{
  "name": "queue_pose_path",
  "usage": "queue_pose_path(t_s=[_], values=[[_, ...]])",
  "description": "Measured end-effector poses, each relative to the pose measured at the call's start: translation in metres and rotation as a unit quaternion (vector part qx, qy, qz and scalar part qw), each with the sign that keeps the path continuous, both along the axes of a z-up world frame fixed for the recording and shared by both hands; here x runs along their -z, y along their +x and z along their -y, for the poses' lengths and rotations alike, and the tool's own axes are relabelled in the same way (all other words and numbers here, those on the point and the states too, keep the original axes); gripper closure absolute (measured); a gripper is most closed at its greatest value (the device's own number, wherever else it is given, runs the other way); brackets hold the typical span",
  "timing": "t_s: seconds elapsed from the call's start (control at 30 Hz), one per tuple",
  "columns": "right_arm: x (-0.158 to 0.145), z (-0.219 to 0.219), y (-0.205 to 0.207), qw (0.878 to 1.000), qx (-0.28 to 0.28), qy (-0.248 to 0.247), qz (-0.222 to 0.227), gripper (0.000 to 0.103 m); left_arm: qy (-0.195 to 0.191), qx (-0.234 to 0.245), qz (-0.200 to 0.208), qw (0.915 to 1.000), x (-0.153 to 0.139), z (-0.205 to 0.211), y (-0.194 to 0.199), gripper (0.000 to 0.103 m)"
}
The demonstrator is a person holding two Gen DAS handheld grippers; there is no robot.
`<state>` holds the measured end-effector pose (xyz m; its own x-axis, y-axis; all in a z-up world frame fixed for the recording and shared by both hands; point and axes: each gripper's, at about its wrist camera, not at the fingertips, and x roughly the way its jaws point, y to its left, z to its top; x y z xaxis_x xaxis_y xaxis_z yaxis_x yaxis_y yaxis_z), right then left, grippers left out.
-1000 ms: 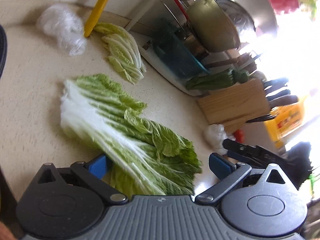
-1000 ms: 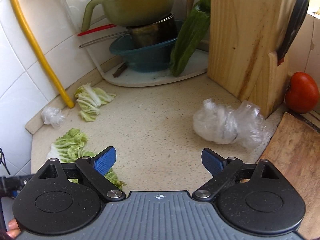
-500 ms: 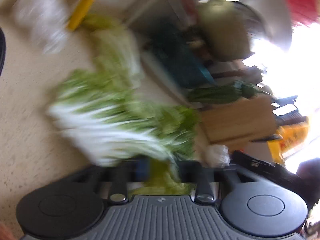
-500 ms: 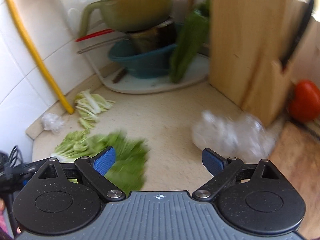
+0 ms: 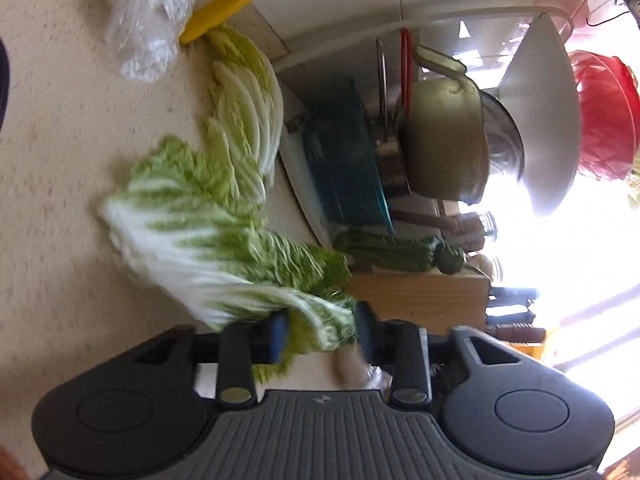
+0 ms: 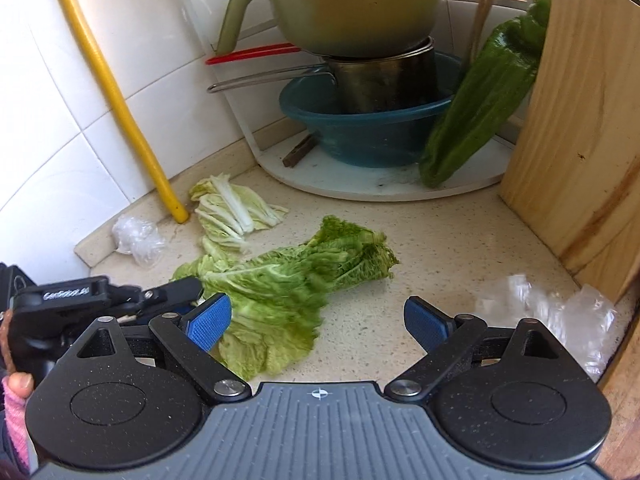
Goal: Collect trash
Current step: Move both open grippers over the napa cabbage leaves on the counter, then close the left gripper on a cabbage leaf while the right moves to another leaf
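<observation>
A large green cabbage leaf [image 5: 208, 248] lies on the speckled counter, its near end between the jaws of my left gripper [image 5: 320, 334]. Those jaws are opening and stand a little apart around the leaf. In the right wrist view the same leaf [image 6: 296, 280] stretches from the left gripper [image 6: 190, 290] toward the middle of the counter. My right gripper [image 6: 318, 320] hovers open just above it, holding nothing. A smaller pale leaf [image 6: 228, 212] lies by the wall. One crumpled plastic wrap [image 6: 136, 236] sits in the corner, another [image 6: 540, 312] by the knife block.
A yellow hose [image 6: 120, 100] runs down the tiled wall to the counter. A white corner rack [image 6: 360, 188] holds a teal bowl [image 6: 360, 132], a pot, a green colander and a long green vegetable [image 6: 480, 96]. The wooden knife block [image 6: 580, 140] stands at the right.
My left gripper closed on the big leaf and dragged it toward the middle of the counter; now its jaws stand wider. The right gripper shifted sideways, and the leaf came under it.
</observation>
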<state>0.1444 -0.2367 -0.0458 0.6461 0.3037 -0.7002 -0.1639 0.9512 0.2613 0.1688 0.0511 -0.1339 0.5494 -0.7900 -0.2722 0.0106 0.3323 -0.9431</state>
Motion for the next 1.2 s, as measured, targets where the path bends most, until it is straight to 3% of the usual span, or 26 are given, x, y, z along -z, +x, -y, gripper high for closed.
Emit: queue_pose_path(t_s=[0.1, 0.3, 0.37, 0.47, 0.5, 0.63, 0.73, 0.83, 1.2], values=[[-0.001, 0.002, 0.0, 1.0, 0.002, 0.006, 0.003, 0.007, -0.003, -0.012, -0.011, 0.9999, 0.001, -0.004, -0.006, 0.047], [0.004, 0.004, 0.001, 1.0, 0.001, 0.01, -0.005, 0.007, 0.004, -0.047, -0.008, 0.9988, 0.004, -0.007, -0.004, 0.047], [0.006, 0.003, 0.002, 1.0, -0.002, 0.01, -0.008, 0.007, -0.012, -0.051, -0.021, 0.9984, 0.011, -0.014, -0.012, 0.052], [0.005, 0.002, 0.002, 1.0, -0.007, 0.012, -0.004, 0.006, -0.066, -0.096, -0.065, 0.9911, 0.028, -0.035, -0.024, 0.064], [0.005, 0.002, 0.002, 1.0, -0.008, 0.013, -0.003, 0.006, -0.066, -0.106, -0.072, 0.9895, 0.03, -0.035, -0.021, 0.069], [0.008, -0.006, 0.013, 1.0, -0.015, 0.016, -0.005, 0.006, -0.014, -0.118, -0.024, 0.9926, 0.017, -0.021, -0.005, 0.072], [0.008, -0.017, 0.02, 0.999, -0.029, 0.013, -0.004, 0.006, 0.07, -0.109, -0.022, 0.9913, 0.002, -0.012, 0.011, 0.095], [0.003, -0.029, 0.03, 0.999, -0.05, -0.004, 0.006, 0.006, 0.113, -0.101, 0.004, 0.9884, -0.013, -0.014, 0.014, 0.098], [0.011, -0.077, 0.088, 0.994, -0.107, -0.024, 0.007, 0.007, 0.184, -0.059, 0.078, 0.978, -0.061, -0.041, -0.022, 0.101]])
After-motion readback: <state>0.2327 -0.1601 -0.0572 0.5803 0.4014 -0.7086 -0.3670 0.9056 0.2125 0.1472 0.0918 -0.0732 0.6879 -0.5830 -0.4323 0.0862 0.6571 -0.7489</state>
